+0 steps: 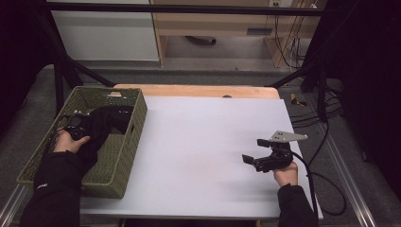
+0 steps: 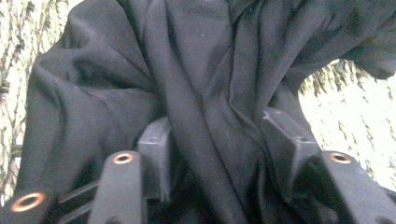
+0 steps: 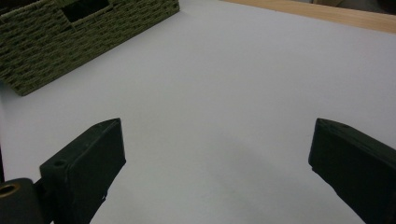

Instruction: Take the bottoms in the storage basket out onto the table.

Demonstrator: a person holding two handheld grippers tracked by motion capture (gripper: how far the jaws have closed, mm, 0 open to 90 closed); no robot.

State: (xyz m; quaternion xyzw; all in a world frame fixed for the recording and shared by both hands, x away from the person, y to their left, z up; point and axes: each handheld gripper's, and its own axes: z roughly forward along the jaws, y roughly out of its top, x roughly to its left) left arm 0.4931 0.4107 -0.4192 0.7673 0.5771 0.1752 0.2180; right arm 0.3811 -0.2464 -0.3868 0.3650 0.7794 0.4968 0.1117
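At frame left your left claw [image 1: 78, 124] pinches the black cloth [image 1: 111, 119] inside the green basket [image 1: 135, 118], not yet lifted out, while your right claw [image 1: 253, 151] waits open over the white surface [image 1: 189, 142].

left hand-held gripper [image 1: 90, 124] half-closed, right hand-held gripper [image 1: 253, 150] wide open, hovering

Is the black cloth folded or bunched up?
Bunched: the black cloth lies in loose creases inside the green basket, not folded flat.
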